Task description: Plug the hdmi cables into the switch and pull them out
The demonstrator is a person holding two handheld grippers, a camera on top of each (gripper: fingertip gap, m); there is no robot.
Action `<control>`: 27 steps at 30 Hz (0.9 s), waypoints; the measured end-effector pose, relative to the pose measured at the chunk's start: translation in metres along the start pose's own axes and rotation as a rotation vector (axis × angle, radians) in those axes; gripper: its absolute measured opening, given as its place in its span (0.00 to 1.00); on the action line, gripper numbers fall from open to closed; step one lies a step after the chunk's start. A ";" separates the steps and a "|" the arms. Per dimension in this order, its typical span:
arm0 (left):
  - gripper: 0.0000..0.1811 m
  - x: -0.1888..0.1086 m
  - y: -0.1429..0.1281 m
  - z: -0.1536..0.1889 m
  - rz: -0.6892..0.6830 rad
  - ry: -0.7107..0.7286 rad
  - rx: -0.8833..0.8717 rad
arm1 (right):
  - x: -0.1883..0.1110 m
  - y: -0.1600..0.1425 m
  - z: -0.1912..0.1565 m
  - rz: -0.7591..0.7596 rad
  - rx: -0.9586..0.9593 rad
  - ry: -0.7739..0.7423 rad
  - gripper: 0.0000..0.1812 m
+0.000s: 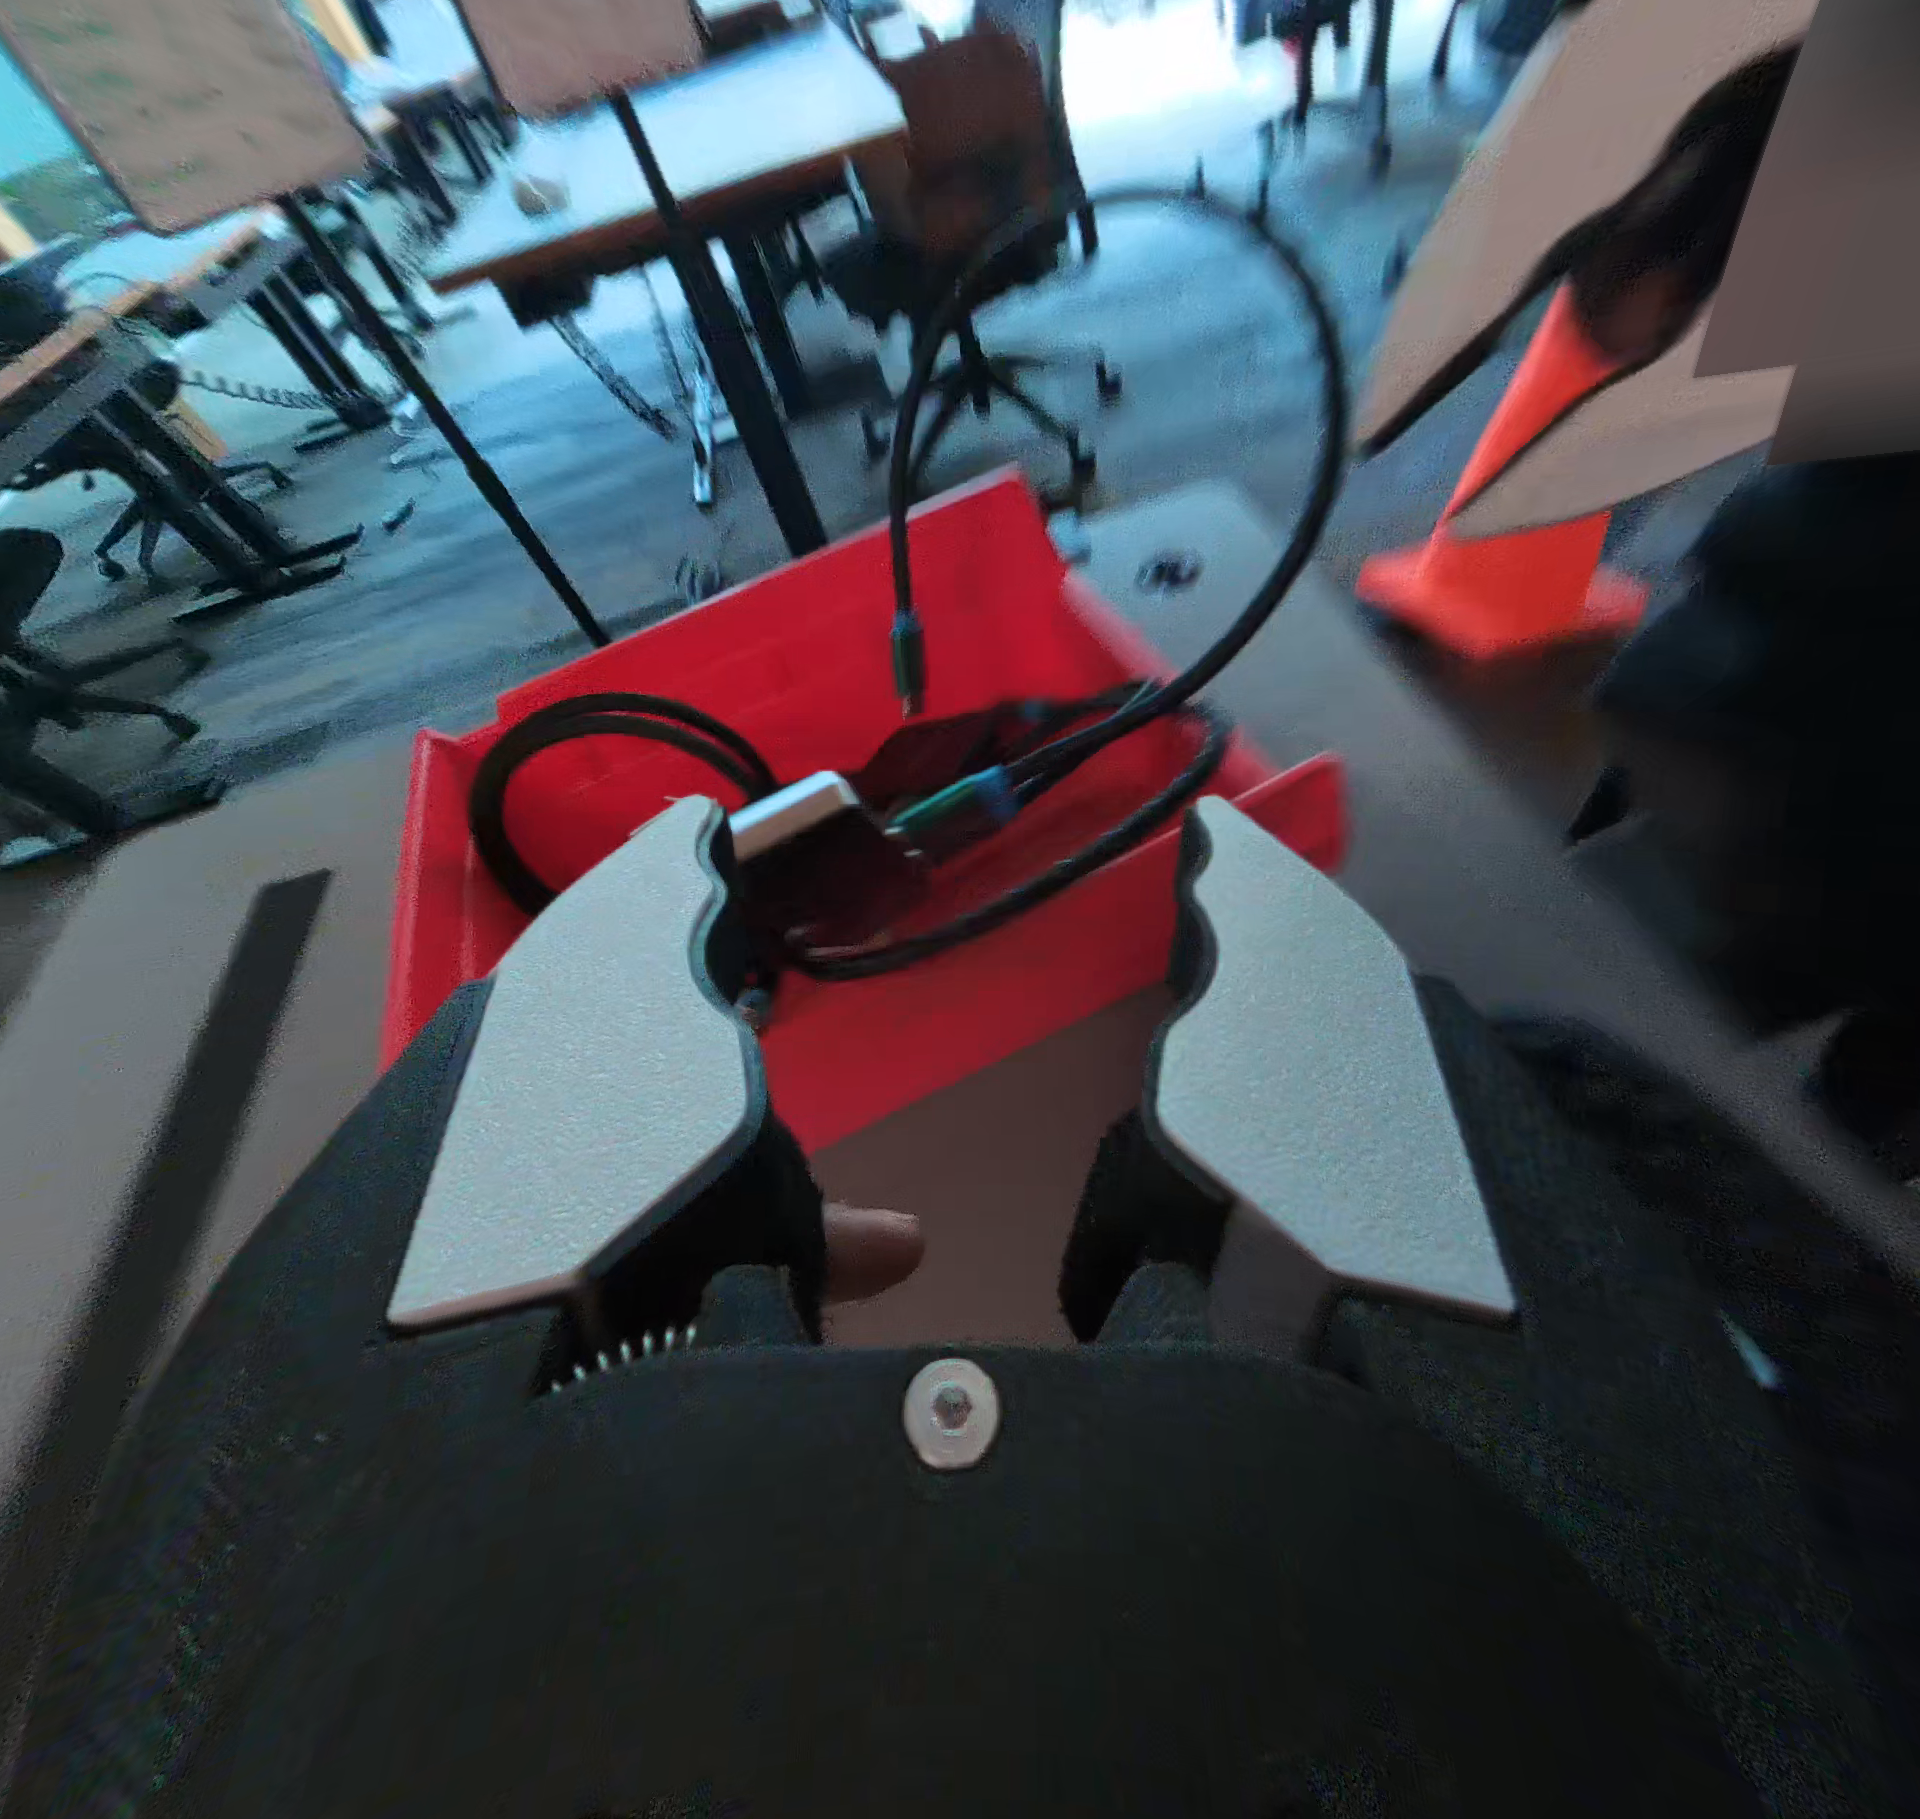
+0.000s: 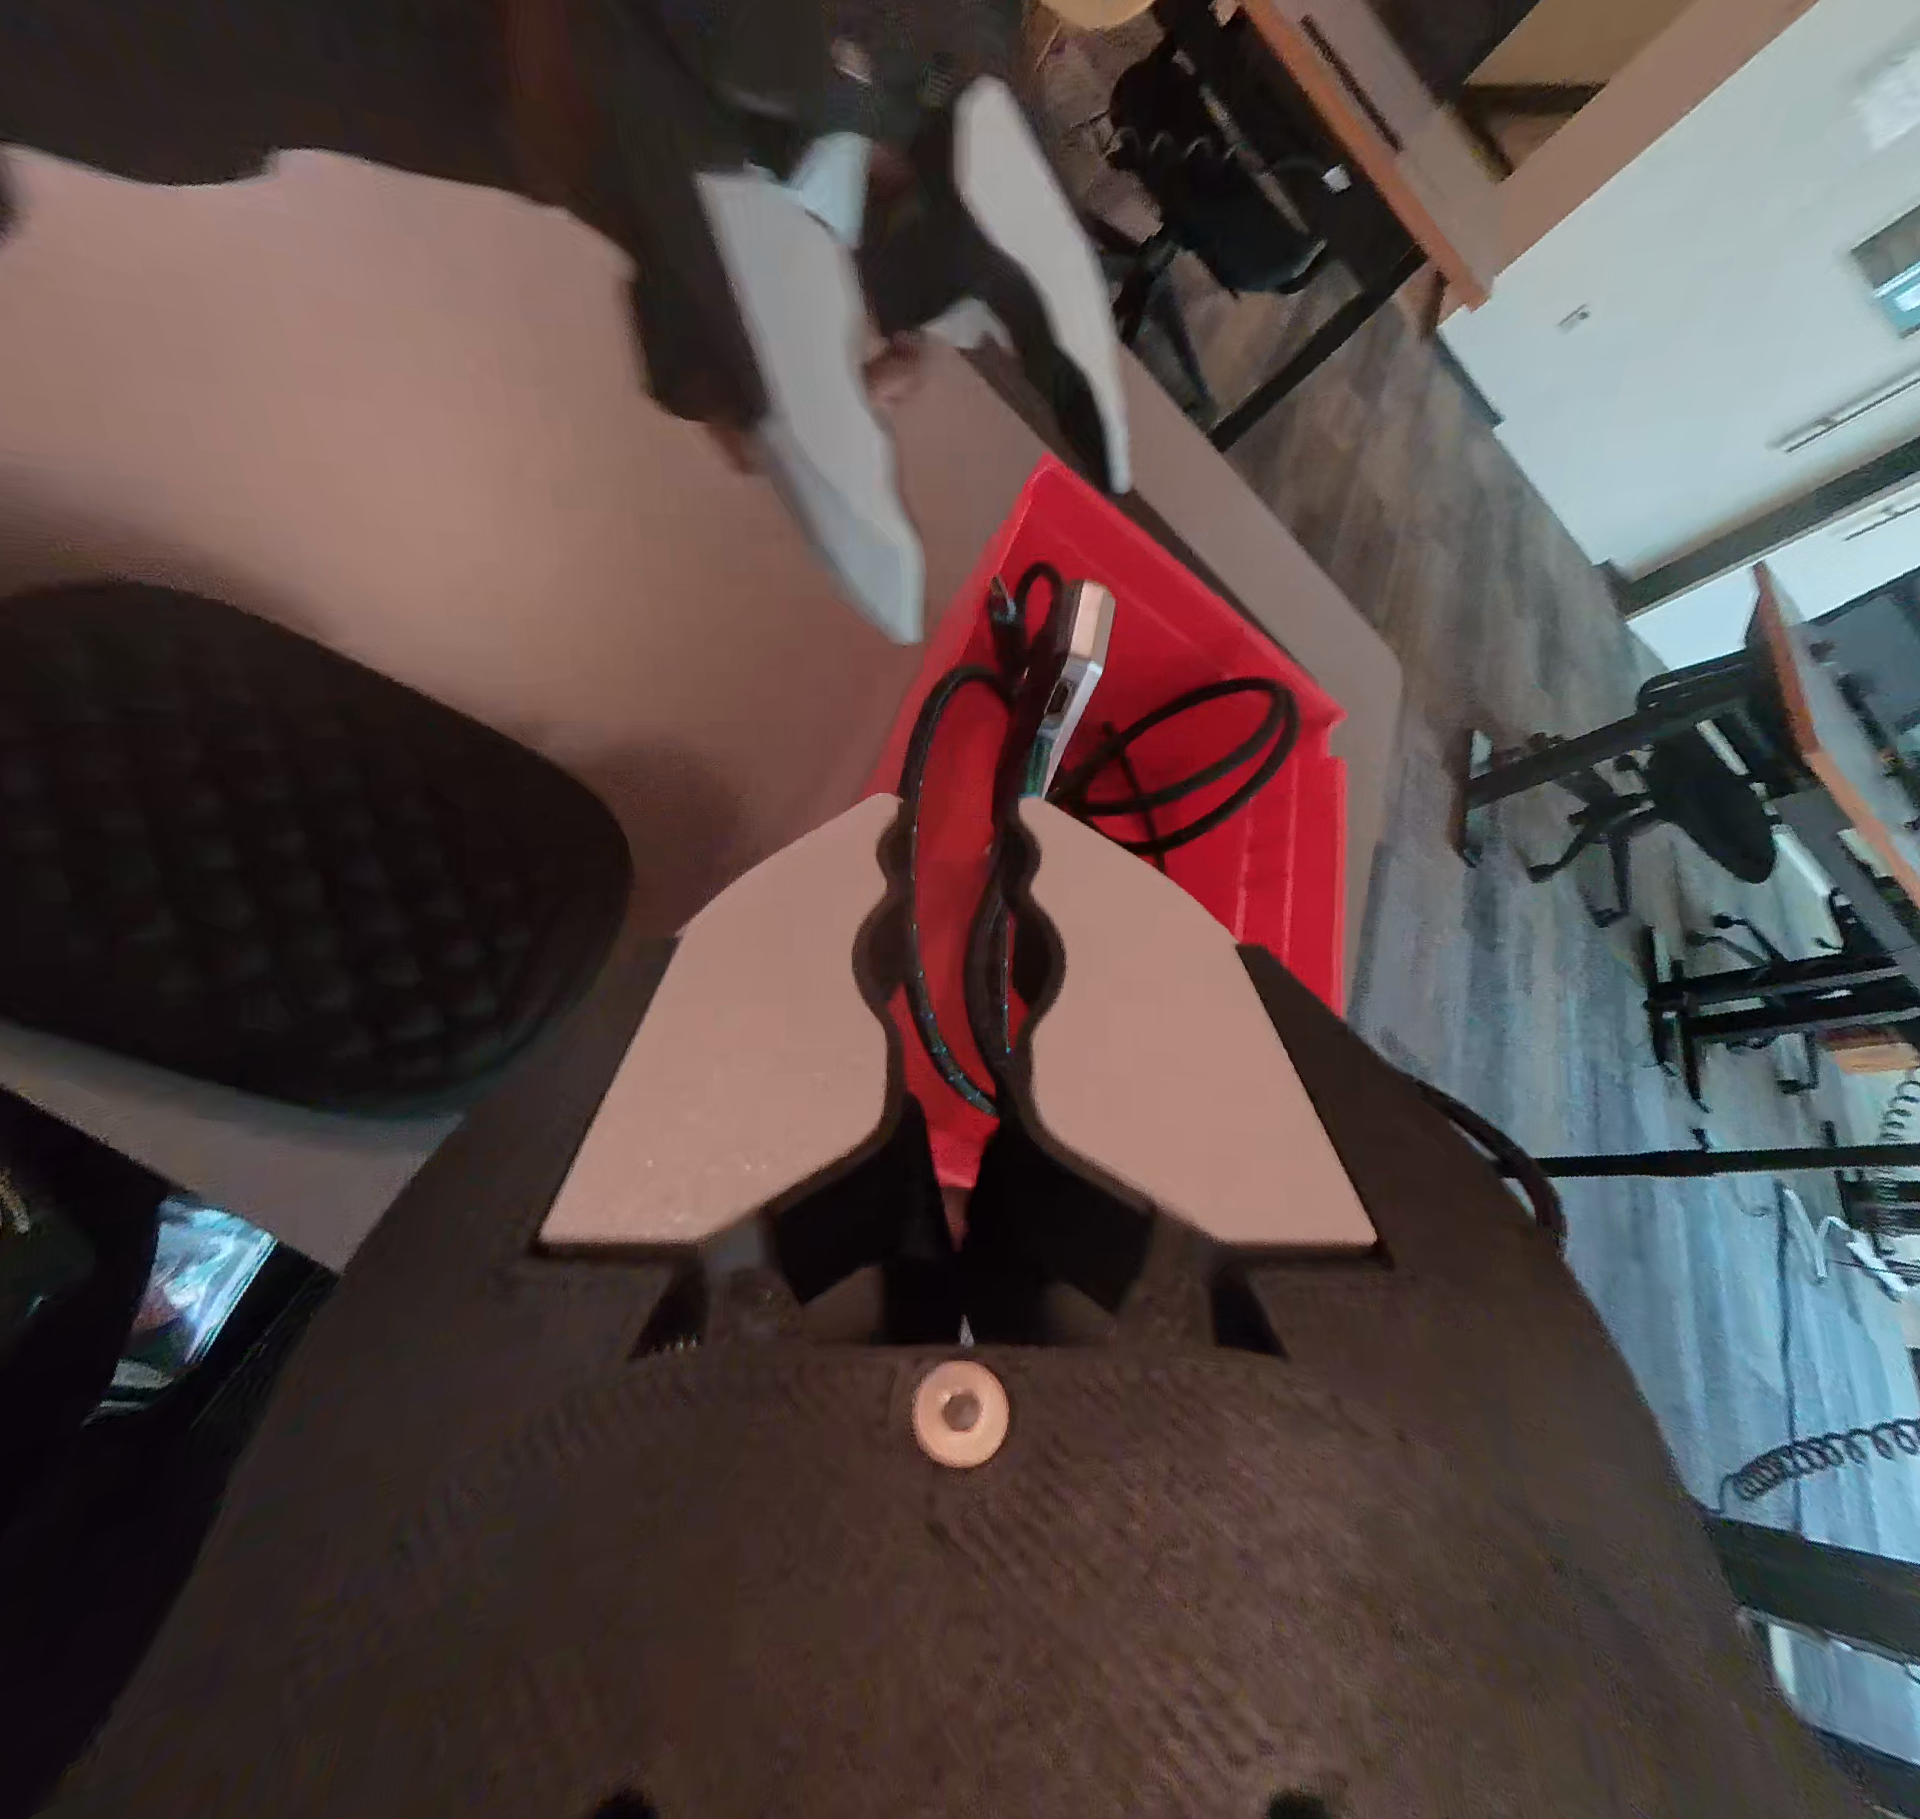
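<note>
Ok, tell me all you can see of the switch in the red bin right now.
The switch is a small flat box with a silvery, metal-looking shell. It sits tilted inside the red bin, among loops of black cables. One cable's green-blue plug looks seated in its side. The open left gripper is close but not closed on it.

Both views motion-blurred and fisheye-bent at edges; cool window glare (left view), right view dimmer
</note>
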State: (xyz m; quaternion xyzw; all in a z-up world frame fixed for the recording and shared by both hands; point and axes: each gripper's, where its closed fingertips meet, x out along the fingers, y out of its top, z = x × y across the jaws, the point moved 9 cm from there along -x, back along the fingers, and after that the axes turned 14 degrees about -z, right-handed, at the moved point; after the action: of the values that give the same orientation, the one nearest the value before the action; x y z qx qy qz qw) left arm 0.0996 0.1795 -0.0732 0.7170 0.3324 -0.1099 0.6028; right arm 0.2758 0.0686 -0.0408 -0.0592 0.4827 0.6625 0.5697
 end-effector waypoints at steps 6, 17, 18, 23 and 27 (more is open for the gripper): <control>0.26 0.048 -0.001 -0.040 -0.249 -0.070 0.115 | 0.002 -0.005 0.003 0.004 -0.011 0.031 0.11; 0.50 -0.164 -0.056 0.097 0.004 0.626 -0.072 | 0.015 0.000 -0.001 -0.067 0.126 0.116 0.43; 0.50 -0.187 -0.070 0.114 -0.026 0.725 -0.111 | 0.013 0.006 -0.004 -0.043 0.130 0.114 0.43; 0.50 -0.287 -0.117 0.191 0.000 1.114 -0.366 | 0.009 0.045 -0.036 0.082 0.109 0.088 0.54; 0.49 -0.334 -0.130 0.222 0.044 1.244 -0.385 | 0.011 0.074 -0.069 0.192 0.090 0.048 0.59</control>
State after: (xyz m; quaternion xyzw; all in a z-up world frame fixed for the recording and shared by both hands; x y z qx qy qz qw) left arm -0.1777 -0.1367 -0.0454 0.5324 0.6185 0.3996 0.4176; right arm 0.1798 0.0359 -0.0419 -0.0029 0.5287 0.6903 0.4939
